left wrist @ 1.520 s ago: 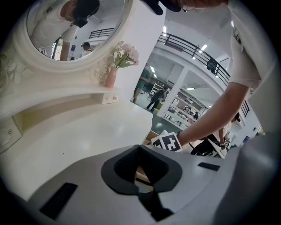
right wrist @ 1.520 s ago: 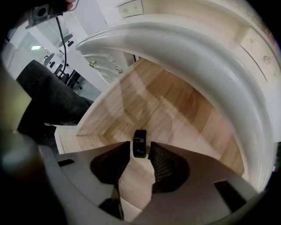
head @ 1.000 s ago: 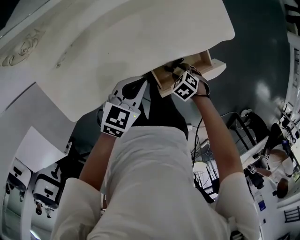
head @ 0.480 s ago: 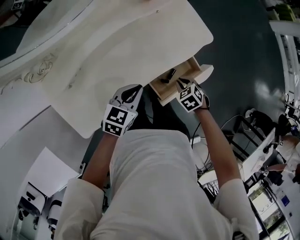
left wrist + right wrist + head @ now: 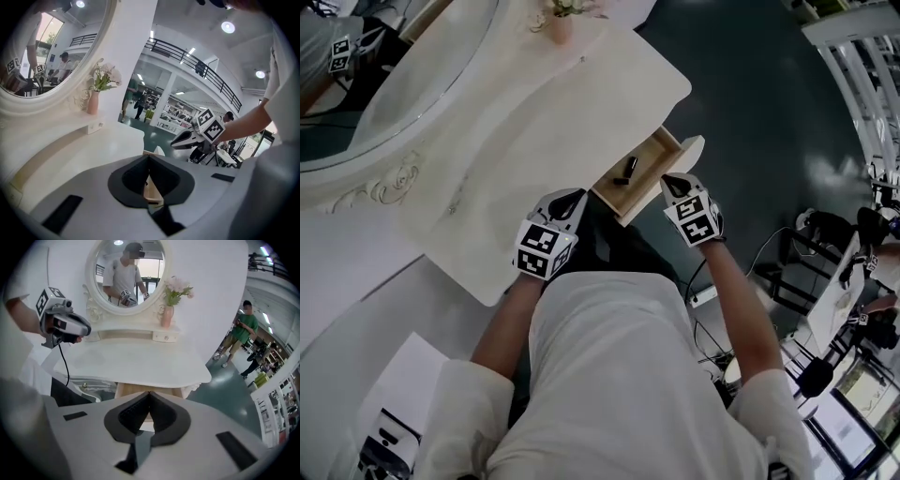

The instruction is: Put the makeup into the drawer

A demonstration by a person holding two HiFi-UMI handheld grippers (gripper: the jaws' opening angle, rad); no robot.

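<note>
A small black makeup item (image 5: 628, 170) lies inside the open wooden drawer (image 5: 649, 159) on the white dressing table's right side. My right gripper (image 5: 673, 180) hangs just off the drawer's front edge. Its jaws have just been closing and now stand shut with nothing between them. In the right gripper view the right gripper (image 5: 149, 393) points down at the drawer (image 5: 125, 390) under the table top. My left gripper (image 5: 570, 197) is shut and empty beside the drawer's near left corner. The left gripper (image 5: 149, 157) also shows closed in its own view.
The white table top (image 5: 534, 141) carries an oval mirror (image 5: 125, 275) and a pink vase with flowers (image 5: 167, 315) at the back. Dark floor (image 5: 750, 112) lies to the right of the table. People (image 5: 241, 329) stand in the hall behind.
My right gripper has lifted out of the drawer and back toward me, leaving the black makeup item lying in it. The left gripper has risen slightly.
</note>
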